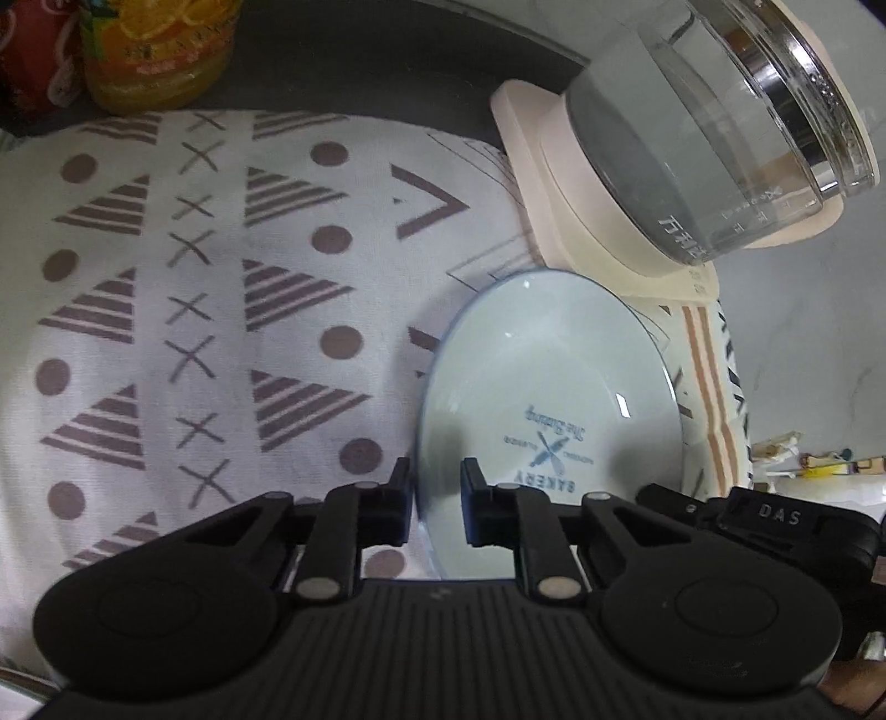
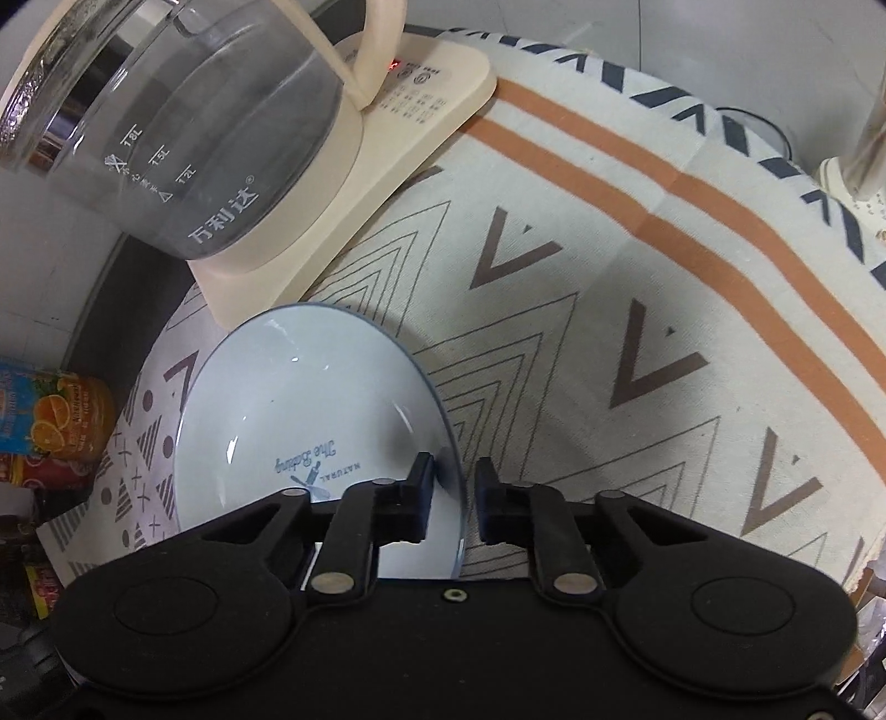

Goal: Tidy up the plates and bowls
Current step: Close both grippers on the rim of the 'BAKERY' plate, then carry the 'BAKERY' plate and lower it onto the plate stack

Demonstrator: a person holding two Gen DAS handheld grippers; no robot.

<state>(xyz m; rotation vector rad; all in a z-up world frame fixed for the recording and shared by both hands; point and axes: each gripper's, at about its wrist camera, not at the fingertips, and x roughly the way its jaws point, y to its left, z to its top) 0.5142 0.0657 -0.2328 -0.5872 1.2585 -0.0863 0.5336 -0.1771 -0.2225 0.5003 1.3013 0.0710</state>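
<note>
Presently: one pale glazed plate (image 1: 548, 387), both grippers at its rim.
Left wrist view: left gripper (image 1: 437, 501) parted narrowly, straddling the plate's left edge, not yet closed; plate lies on the patterned cloth (image 1: 166, 277), just beside the kettle base (image 1: 559, 205). Right wrist view: right gripper (image 2: 453, 498) likewise parted astride the plate's (image 2: 310, 399) right rim. Judged stiff, slick, breakable; grip the rim squarely.

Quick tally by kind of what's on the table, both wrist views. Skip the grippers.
Plates: 1, pale blue plate
Kettles: 1, glass kettle on its cream base
Cloths: 2, dotted cloth and striped cloth
Orange drink containers: 1
Red packages: 1, kind unclear
Total: 6
</note>
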